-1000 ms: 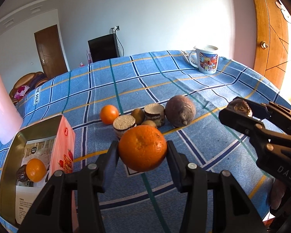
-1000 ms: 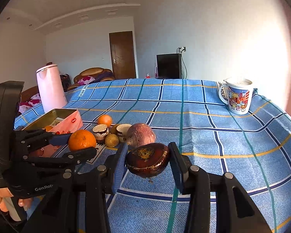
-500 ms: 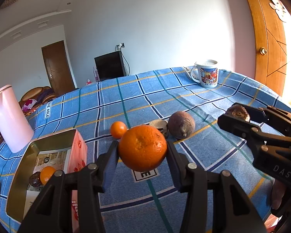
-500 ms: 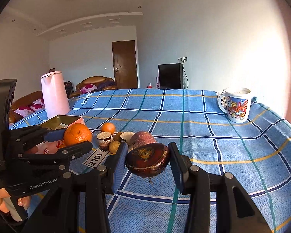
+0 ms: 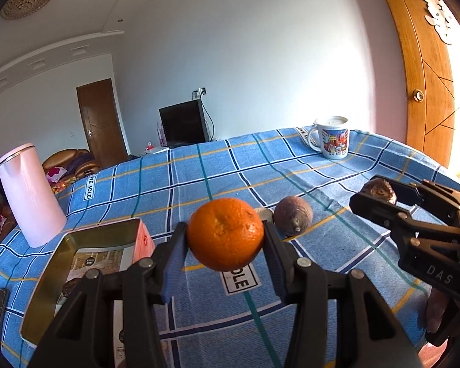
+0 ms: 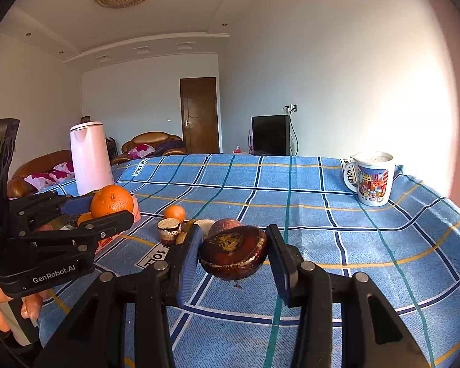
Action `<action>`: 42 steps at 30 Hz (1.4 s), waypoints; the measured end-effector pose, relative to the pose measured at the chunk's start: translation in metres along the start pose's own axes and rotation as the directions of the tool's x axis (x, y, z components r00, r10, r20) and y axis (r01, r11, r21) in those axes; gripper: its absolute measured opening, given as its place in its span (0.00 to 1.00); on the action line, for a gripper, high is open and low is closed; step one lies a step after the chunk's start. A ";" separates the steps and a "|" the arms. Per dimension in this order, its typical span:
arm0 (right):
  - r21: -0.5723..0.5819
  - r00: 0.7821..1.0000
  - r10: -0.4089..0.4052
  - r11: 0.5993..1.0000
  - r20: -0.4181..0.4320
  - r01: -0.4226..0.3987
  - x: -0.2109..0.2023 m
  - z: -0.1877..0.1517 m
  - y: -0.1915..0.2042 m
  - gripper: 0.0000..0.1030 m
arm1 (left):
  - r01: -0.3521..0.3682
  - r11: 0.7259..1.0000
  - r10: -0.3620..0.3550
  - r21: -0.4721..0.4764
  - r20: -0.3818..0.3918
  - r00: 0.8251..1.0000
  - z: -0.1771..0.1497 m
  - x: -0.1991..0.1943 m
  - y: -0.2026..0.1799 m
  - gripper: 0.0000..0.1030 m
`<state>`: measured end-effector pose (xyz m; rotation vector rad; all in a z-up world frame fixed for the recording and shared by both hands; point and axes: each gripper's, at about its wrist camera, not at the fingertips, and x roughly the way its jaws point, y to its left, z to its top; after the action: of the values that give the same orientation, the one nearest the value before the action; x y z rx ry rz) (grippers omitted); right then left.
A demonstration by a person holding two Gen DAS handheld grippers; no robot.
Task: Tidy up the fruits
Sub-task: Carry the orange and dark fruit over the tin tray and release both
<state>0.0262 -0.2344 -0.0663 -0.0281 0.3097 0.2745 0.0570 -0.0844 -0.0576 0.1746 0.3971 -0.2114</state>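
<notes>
A: Orange, round, dimpled fruit [image 5: 225, 233] clamped in the left gripper [image 5: 225, 239], held above the blue checked tablecloth [image 5: 291, 165]; open metal tin [image 5: 50, 271] below-left, nearer this hand.

B: Dark brown, flattish fruit [image 6: 233, 253] gripped by the right gripper [image 6: 233, 254] (tin farther, past the left).

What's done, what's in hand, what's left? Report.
Done: at least one dark fruit lies in the tin. In hand: left gripper holds an orange, right gripper a brown fruit. Left: small orange, cut halves and others on the cloth.
</notes>
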 end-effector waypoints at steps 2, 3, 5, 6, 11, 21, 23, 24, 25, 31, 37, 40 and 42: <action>-0.005 1.000 0.002 1.000 0.012 -0.002 -0.002 0.000 0.000 0.44 | -0.002 1.000 0.002 -0.002 0.013 1.000 0.001 -0.003 0.001 0.49; -0.007 1.000 0.003 1.000 0.017 -0.003 -0.002 -0.001 0.000 0.44 | -0.006 1.000 0.007 -0.003 0.021 1.000 0.002 -0.005 0.002 0.49; -0.011 1.000 0.005 1.000 0.026 -0.005 -0.004 -0.001 0.001 0.44 | -0.011 1.000 0.011 -0.005 0.034 0.999 0.002 -0.008 0.003 0.49; -0.012 1.000 0.005 1.000 0.030 -0.004 -0.005 -0.001 0.001 0.44 | -0.014 1.000 0.015 -0.008 0.041 0.999 0.003 -0.009 0.004 0.49; -0.020 0.999 0.006 1.000 0.049 -0.006 -0.008 -0.001 0.003 0.44 | -0.022 1.000 0.023 -0.017 0.064 0.998 0.005 -0.015 0.008 0.49; -0.037 0.998 0.016 0.999 0.052 -0.014 -0.008 0.003 0.009 0.44 | -0.042 0.998 0.046 -0.051 0.088 0.995 0.006 -0.023 0.025 0.49; -0.044 0.998 0.021 0.999 0.051 -0.019 -0.008 0.005 0.012 0.44 | -0.044 0.997 0.049 -0.057 0.090 0.995 0.006 -0.024 0.028 0.49; -0.047 0.998 0.024 0.999 0.050 -0.022 -0.007 0.007 0.014 0.44 | -0.045 0.997 0.050 -0.061 0.090 0.995 0.005 -0.025 0.030 0.49; -0.051 0.998 0.026 0.998 0.050 -0.023 -0.007 0.008 0.015 0.44 | -0.045 0.997 0.051 -0.065 0.090 0.995 0.005 -0.025 0.031 0.49; -0.047 0.998 0.054 0.998 0.044 -0.052 -0.006 0.016 0.026 0.44 | -0.055 0.994 0.063 -0.096 0.089 0.994 0.002 -0.029 0.045 0.49; -0.063 0.993 0.113 0.992 0.026 -0.111 0.004 0.029 0.049 0.44 | -0.098 0.985 0.110 -0.143 0.079 0.991 -0.002 -0.036 0.073 0.49; -0.080 0.987 0.160 0.984 0.015 -0.158 0.011 0.037 0.067 0.44 | -0.129 0.977 0.143 -0.170 0.069 0.987 -0.006 -0.039 0.091 0.49; -0.088 0.981 0.194 0.977 0.004 -0.193 0.017 0.042 0.081 0.44 | -0.154 0.971 0.167 -0.184 0.058 0.984 -0.010 -0.040 0.103 0.49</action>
<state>0.0322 -0.1496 -0.0300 -0.0828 0.2885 0.4813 0.0419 0.0239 -0.0374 0.0211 0.3256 -0.0217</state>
